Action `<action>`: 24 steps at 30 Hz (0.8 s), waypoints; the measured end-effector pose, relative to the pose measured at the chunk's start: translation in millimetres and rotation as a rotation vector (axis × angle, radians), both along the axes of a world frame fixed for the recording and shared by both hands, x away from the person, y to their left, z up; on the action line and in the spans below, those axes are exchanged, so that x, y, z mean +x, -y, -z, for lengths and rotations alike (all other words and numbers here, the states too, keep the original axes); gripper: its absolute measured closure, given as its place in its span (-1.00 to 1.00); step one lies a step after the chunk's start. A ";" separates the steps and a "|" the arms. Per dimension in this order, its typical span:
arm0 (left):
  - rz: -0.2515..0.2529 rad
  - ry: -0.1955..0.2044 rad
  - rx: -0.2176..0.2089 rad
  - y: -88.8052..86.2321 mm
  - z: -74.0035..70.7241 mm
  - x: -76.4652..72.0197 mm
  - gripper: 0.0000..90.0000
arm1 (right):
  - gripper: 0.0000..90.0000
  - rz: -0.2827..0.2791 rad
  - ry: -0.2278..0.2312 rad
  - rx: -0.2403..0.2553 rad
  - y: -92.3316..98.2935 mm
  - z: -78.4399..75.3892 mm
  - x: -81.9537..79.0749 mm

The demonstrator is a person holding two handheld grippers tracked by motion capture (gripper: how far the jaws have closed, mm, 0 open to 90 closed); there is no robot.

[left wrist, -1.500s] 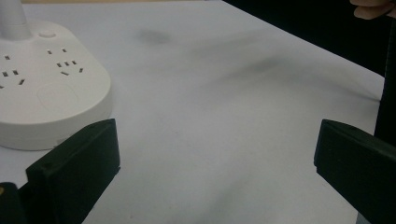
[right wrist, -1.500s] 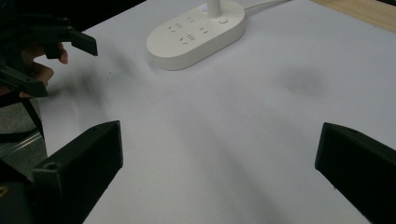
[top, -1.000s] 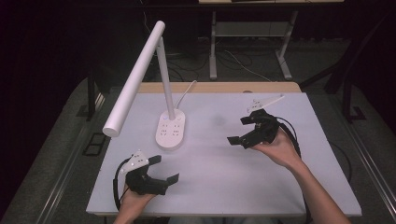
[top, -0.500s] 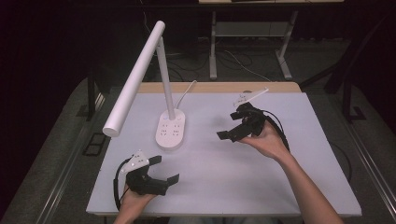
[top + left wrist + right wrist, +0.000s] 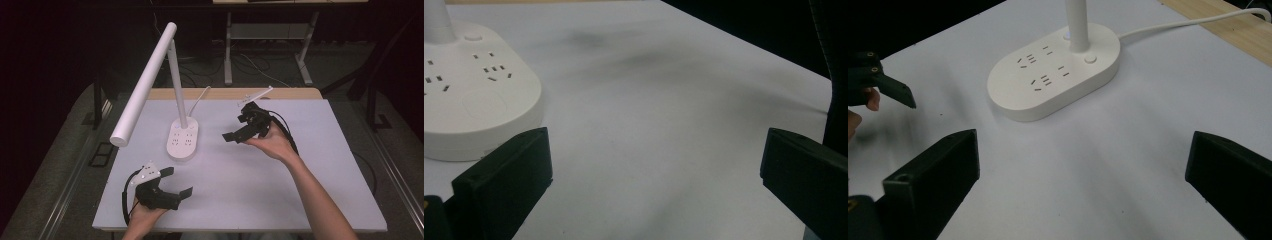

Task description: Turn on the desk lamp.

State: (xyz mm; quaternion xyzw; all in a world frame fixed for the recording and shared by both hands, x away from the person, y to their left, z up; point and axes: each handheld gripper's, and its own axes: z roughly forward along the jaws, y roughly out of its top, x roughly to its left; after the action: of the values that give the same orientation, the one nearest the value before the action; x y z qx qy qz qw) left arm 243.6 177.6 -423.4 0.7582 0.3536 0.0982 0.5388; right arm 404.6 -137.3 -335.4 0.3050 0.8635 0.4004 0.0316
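**Right gripper closing in on the lamp base, nothing touched yet**

I've got the right gripper [image 5: 239,131] lifted off the table, jaws spread wide and holding nothing, pointed at the white oval plastic lamp base with socket holes [image 5: 182,141]. In the right gripper view that base [image 5: 1055,75] sits dead ahead, apart from my jaws, with its round white button [image 5: 1090,59] just beside the slim white upright post [image 5: 1076,22]. My read: this is approach only, and the contact itself is all left to do.

The left gripper [image 5: 172,186] rests low at the near edge, jaws also wide apart and empty.

The long white tubular lamp head [image 5: 143,86] slants out over the left side of the pale grey table top [image 5: 280,190]. The white cord [image 5: 1193,22] trails off the back. Nothing blocks my line in.
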 end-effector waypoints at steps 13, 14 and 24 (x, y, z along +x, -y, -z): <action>0.011 -0.004 0.004 3.3 0.6 -0.1 -1.00 | -0.99 0.003 0.005 -0.007 -20.3 -1.6 22.1; 0.010 -0.003 0.003 3.6 0.6 -0.2 -1.00 | -0.99 0.003 0.006 -0.005 -22.4 -1.7 23.5; 0.021 -0.001 0.008 5.4 0.9 -0.9 -1.00 | -0.98 -0.003 -0.004 -0.020 -46.2 1.5 39.0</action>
State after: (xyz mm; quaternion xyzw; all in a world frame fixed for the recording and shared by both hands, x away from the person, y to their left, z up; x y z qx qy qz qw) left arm 242.8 172.2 -424.3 0.7641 0.3453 0.0936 0.5368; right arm 443.6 -91.1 -336.9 0.3039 0.8681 0.3913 0.0325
